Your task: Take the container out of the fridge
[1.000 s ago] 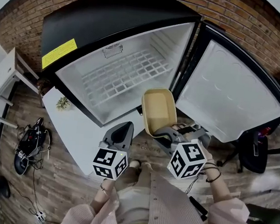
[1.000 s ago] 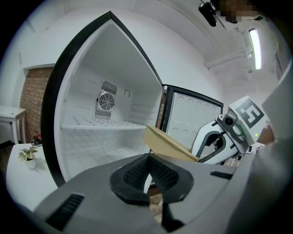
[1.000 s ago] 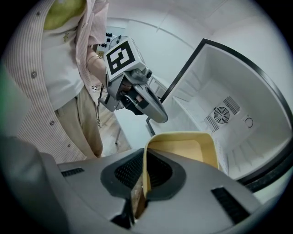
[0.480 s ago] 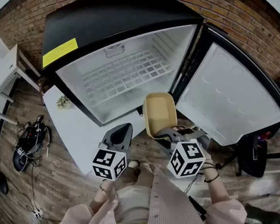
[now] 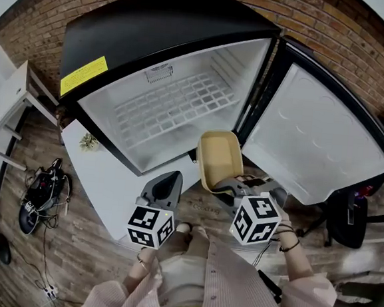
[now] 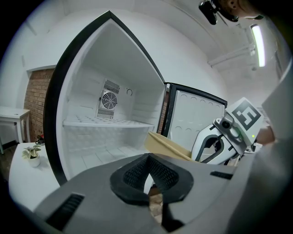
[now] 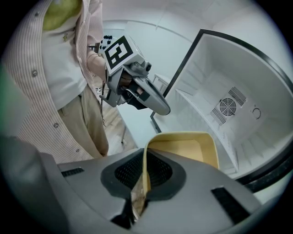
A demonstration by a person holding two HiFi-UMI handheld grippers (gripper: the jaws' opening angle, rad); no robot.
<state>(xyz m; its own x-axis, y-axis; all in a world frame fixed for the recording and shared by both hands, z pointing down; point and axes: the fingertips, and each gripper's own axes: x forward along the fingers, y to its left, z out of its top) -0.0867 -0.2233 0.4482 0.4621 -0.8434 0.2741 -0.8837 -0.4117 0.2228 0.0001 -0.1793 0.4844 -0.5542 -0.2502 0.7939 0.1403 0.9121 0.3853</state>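
A shallow beige container (image 5: 219, 160) hangs in front of the open fridge (image 5: 169, 107), outside its cavity and near the hinge of the door (image 5: 313, 140). My right gripper (image 5: 228, 185) is shut on the container's near rim; in the right gripper view the rim (image 7: 183, 148) runs between the pads (image 7: 144, 178). My left gripper (image 5: 168, 182) floats to the left of the container, shut with nothing in it (image 6: 149, 171). The left gripper view shows the container (image 6: 167, 147) and the right gripper (image 6: 219, 141) off to the right. Inside, the fridge's wire shelf is bare.
A white table (image 5: 103, 175) with a small potted plant (image 5: 88, 142) stands left of the fridge. A white shelf unit (image 5: 8, 113) and a black bundle of cables (image 5: 38, 196) are further left. An office chair (image 5: 351, 210) is behind the open door. Brick wall behind.
The whole view has drifted a little downward. The right gripper still holds the container in about the same spot in front of the fridge; the left gripper has barely moved.
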